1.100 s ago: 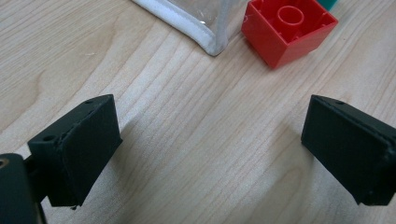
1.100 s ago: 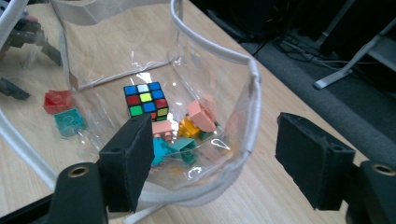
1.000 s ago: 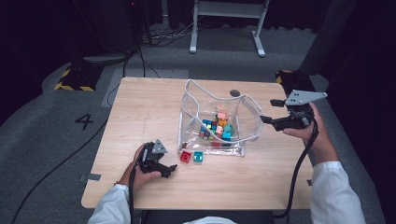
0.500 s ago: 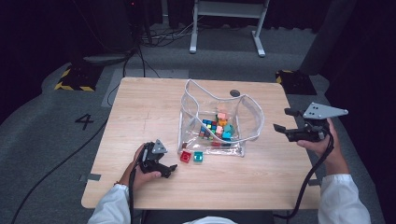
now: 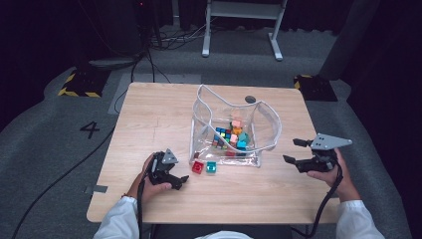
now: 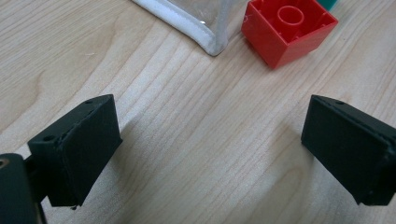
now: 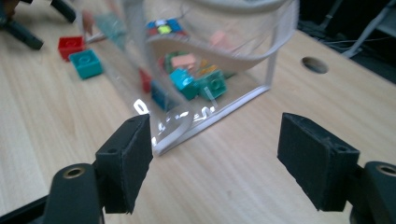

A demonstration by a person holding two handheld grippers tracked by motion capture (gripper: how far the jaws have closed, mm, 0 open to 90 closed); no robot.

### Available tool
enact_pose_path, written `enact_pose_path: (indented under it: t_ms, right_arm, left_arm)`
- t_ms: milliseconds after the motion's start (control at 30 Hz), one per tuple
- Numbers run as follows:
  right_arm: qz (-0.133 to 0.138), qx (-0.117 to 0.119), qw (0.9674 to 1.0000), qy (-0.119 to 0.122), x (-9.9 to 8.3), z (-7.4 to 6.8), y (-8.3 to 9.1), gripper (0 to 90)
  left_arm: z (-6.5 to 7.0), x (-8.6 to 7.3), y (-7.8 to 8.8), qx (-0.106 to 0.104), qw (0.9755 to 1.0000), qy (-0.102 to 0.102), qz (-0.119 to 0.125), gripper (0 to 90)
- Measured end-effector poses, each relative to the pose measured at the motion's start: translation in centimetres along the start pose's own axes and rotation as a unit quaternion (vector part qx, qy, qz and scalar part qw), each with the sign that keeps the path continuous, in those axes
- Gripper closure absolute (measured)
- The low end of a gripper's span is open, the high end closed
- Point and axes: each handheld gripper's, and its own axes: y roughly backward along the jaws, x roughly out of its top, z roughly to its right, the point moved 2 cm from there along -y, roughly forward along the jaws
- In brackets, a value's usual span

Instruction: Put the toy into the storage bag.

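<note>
High view: left gripper (image 5: 175, 180) rests low on the wooden desk (image 5: 149, 114), fingers wide apart, empty, red plastic brick (image 6: 288, 29) at 1 o'clock; right gripper (image 5: 296, 153) hovers, fingers wide, empty.

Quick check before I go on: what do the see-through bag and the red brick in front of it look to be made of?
The clear bag with white edging looks like soft glossy plastic film: blocks show through it, glare streaks its wall, and its rim sags. The white trim looks like a stitched or welded strip; I can't tell which. The red square building brick looks like hard moulded plastic, smooth with crisp edges.
</note>
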Motion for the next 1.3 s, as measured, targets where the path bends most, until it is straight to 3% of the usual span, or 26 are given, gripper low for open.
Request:
enact_pose_path:
  t_ms: [567, 933, 1067, 1300]
  right_arm:
    - [-0.028, 0.060, 0.9977, 0.012, -2.4, -4.2, -4.1, 28.7]
    - [-0.045, 0.089, 0.9948, 0.020, -2.6, -6.5, -6.8, 29.7]
    - [-0.044, 0.100, 0.9934, 0.034, -2.4, -7.3, -8.1, 29.9]
    - [-0.058, 0.119, 0.9909, 0.022, -1.7, -9.4, -10.4, 30.9]
  left_arm:
    - [0.0, 0.0, 0.0, 0.000, 1.0000, 0.000, 0.000, 4.6]
    - [0.0, 0.0, 0.0, 0.000, 1.0000, 0.000, 0.001, 4.6]
    - [0.0, 0.0, 0.0, 0.000, 1.0000, 0.000, 0.000, 4.6]
    - [0.0, 0.0, 0.0, 0.000, 1.0000, 0.000, 0.000, 4.6]
